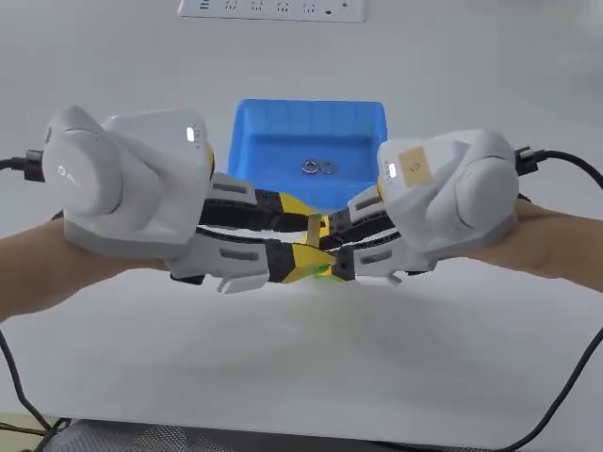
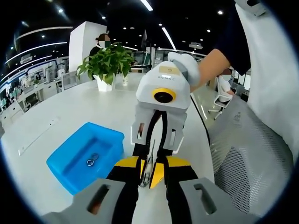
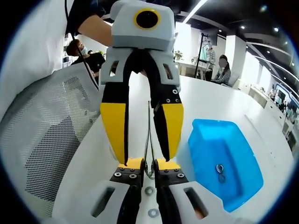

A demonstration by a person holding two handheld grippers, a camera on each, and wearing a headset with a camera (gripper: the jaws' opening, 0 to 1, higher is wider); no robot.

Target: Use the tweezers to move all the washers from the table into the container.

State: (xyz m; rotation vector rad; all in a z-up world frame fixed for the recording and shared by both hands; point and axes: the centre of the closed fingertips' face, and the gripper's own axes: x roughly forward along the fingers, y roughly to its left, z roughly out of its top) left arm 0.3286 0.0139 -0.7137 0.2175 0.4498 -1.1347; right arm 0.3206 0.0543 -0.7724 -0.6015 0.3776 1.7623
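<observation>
Your two tools meet nose to nose over the white surface point(image 1: 301, 367), just in front of the blue container point(image 1: 273, 122).

Right tool point(image 3: 149, 165): jaws closed on the tweezers point(image 3: 148, 135). In the right gripper view the thin metal legs rise from between its yellow pads and run straight away from the camera.

Left tool point(image 2: 150, 167): jaws open. Its yellow fingers point(image 3: 114, 130) straddle the tweezers, one on either side, with a gap visible between each finger and the metal. In the left gripper view the tweezers stand between your own two pads in the same way.

Container: sits on the surface at the far side of both tools in the head view, upright, open top. Two washers point(image 1: 319, 168) lie side by side on its floor, near the middle, touching or nearly so; you cannot tell which.

Loose washers: in the right gripper view one point(image 3: 149, 190) lies on the surface directly beneath the right tool's jaws, and a second point(image 3: 153, 213) lies nearer the camera on the same line. Both are outside the container, well apart from it.

A white power strip point(image 1: 273, 8) lies at the far edge of the surface.
</observation>
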